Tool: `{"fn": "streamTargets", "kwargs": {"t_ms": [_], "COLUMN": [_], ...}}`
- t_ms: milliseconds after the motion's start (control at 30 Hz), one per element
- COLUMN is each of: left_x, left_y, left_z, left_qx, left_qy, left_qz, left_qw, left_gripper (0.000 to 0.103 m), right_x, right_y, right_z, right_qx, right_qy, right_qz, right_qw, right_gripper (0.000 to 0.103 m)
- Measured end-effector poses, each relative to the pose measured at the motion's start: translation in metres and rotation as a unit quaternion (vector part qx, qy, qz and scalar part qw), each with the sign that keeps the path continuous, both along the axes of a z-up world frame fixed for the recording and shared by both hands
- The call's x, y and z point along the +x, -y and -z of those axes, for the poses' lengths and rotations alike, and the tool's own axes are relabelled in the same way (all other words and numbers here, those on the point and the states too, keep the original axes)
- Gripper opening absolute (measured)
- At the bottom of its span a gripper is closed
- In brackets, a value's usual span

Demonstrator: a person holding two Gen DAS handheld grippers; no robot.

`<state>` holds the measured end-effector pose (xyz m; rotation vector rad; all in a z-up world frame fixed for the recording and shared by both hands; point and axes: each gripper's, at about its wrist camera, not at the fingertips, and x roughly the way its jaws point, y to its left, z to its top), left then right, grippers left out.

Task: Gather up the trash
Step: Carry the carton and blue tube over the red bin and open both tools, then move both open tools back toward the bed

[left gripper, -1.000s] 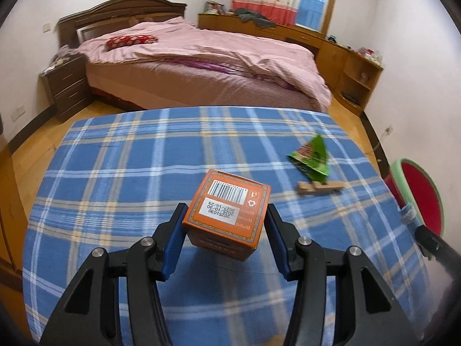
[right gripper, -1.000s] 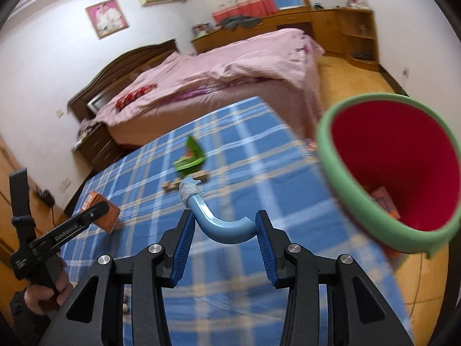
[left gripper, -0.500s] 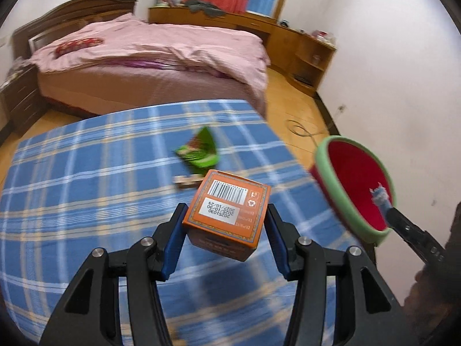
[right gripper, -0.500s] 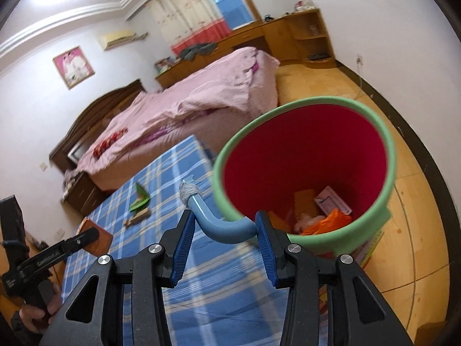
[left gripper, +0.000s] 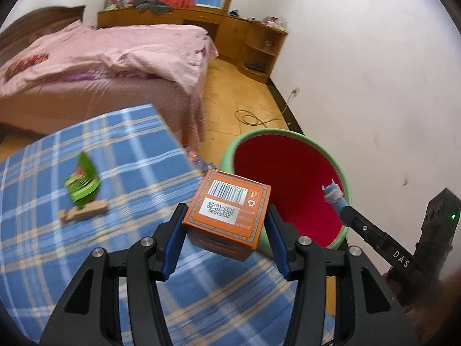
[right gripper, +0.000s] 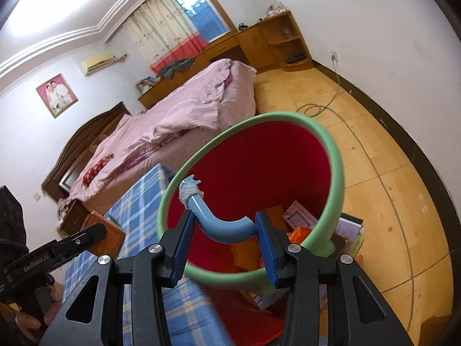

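Note:
My left gripper (left gripper: 226, 240) is shut on an orange carton (left gripper: 229, 214) with a barcode label, held above the right edge of the blue plaid table (left gripper: 115, 158), next to the bin. The bin (left gripper: 291, 141) has a green rim and red inside and stands on the floor right of the table. My right gripper (right gripper: 226, 243) is shut on a curved blue plastic piece (right gripper: 222, 226) with a frayed wrapped tip, held over the bin's (right gripper: 335, 167) mouth. Paper and orange trash (right gripper: 299, 235) lie inside the bin. A green wrapper (left gripper: 83, 180) and a wooden stick (left gripper: 83, 210) lie on the table.
A bed with a pink cover (left gripper: 100, 54) stands beyond the table. Wooden cabinets (left gripper: 253, 43) line the far wall. A cable (left gripper: 259, 116) lies on the wooden floor. Books or boxes (right gripper: 350, 232) sit on the floor beside the bin.
Both grippers have swung right from over the table toward the bin. The blue piece is now over the bin's mouth, and the orange carton is at the table's right edge.

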<state>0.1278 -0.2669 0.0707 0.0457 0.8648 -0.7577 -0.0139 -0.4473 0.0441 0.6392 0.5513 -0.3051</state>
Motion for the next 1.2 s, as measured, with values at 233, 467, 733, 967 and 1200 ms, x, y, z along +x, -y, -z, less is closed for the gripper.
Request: {"fn": "streamTargets", "kwargs": {"t_ms": [233, 467, 733, 967, 1200], "left_x": [-0.005, -0.007, -0.007, -0.012, -0.014], "left_y": [0.042, 0.068, 0.076, 0.080, 0.074], "left_z": [0.006, 0.018, 0.027, 0.028, 0.023], "left_qx": [0.015, 0.040, 0.049, 0.051, 0.040], "left_qy": [0.020, 0.037, 0.020, 0.022, 0.017], "left_qz": [0.032, 0.053, 0.056, 0.071, 0.066], "left_qw": [0.9992, 0.9971, 0.9970, 0.9959, 0.9969], "left_gripper": [0.054, 0.054, 0.060, 0.061, 0.061], "right_x": [0.006, 0.013, 0.009, 0.003, -0.001], "right_y": [0.024, 0.041, 0.050, 0.049, 0.045], "right_z": [0.003, 0.011, 0.015, 0.015, 0.011], "right_qx": [-0.001, 0.012, 0.035, 0.042, 0.038], "right_qy": [-0.001, -0.007, 0.002, 0.004, 0.006], "right_qz": [0.018, 0.021, 0.018, 0.028, 0.028], "right_qw": [1.000, 1.000, 0.999, 0.999, 0.999], "right_gripper": [0.045, 0.046, 0.046, 0.048, 0.049]}}
